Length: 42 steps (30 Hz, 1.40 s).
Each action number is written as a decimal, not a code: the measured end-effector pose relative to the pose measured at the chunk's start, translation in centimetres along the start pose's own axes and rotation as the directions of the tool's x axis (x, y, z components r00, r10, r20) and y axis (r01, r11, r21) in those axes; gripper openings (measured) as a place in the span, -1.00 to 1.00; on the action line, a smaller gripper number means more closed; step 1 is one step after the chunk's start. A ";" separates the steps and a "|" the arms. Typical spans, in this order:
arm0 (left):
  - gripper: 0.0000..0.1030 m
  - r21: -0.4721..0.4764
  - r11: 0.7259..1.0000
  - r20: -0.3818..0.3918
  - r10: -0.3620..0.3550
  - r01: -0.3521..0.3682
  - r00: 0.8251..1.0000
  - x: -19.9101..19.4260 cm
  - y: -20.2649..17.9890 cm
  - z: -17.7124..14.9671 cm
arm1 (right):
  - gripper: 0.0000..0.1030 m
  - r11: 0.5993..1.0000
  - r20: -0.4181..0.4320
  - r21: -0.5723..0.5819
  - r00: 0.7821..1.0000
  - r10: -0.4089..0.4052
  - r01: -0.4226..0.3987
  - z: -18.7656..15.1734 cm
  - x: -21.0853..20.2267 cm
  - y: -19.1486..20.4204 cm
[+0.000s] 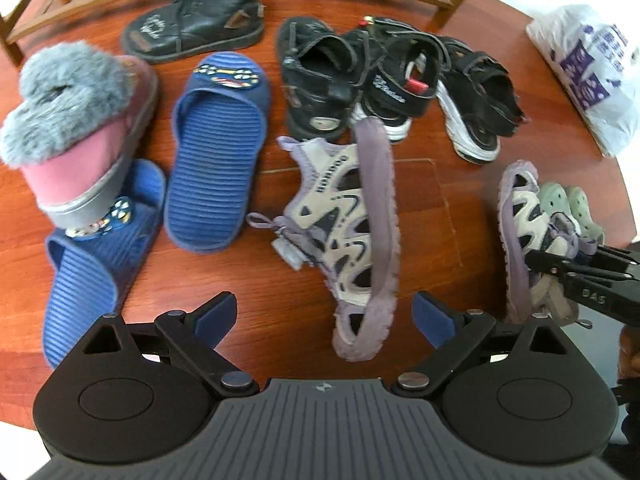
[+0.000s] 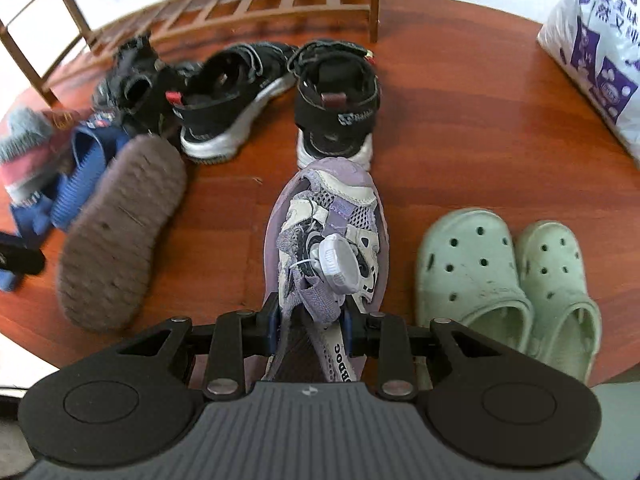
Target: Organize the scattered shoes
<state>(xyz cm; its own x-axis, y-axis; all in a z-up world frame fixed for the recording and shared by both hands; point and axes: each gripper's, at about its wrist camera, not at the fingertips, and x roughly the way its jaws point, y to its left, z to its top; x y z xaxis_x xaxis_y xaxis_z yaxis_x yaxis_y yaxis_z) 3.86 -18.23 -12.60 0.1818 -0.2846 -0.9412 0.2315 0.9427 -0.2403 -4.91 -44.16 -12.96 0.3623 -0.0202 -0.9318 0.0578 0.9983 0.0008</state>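
Scattered shoes lie on a red-brown wooden floor [image 1: 432,184]. My right gripper [image 2: 311,328] is shut on the heel strap of a purple-and-white sandal [image 2: 328,240], which points away from me. The left wrist view shows that same sandal [image 1: 524,232] at the far right, in the right gripper [image 1: 560,268]. Its mate [image 1: 348,220] lies on its side with the sole [image 2: 116,236] turned towards the right wrist view. My left gripper [image 1: 324,316] stands open just before this mate's near end, touching nothing.
A wooden slatted shoe rack [image 2: 240,4] stands at the back. Two pale green clogs [image 2: 468,264] sit right of the held sandal. Black sandals [image 1: 400,80], a black boot [image 1: 196,20], blue slippers [image 1: 216,148], a pink furry boot [image 1: 72,120] and a white plastic bag [image 1: 592,76] are around.
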 end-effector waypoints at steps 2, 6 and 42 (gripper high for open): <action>0.85 0.012 1.000 -0.003 0.002 -0.002 1.000 0.1 -0.4 0.1 | -0.34 0.999 -0.006 -0.022 0.999 -0.031 0.031 -0.4 0.3 0.1; 0.85 0.029 1.000 -0.003 0.001 -0.001 1.000 0.1 -0.9 0.1 | -0.33 0.994 -0.017 -0.067 0.995 -0.093 0.092 -1.1 0.9 0.4; 0.09 0.156 0.969 -0.004 -0.195 0.193 0.981 1.3 -9.0 1.3 | 0.01 0.996 0.102 0.055 0.992 -0.072 0.067 -2.6 -5.3 -2.9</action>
<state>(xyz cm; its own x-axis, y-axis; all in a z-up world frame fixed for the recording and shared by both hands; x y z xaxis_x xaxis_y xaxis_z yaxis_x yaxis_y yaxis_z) 3.28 -27.29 -11.30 0.1294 -0.4620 -0.8774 0.4088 0.8310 -0.3773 -9.37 -46.85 -8.98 0.4501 -0.0975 -0.8876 0.1325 0.9903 -0.0416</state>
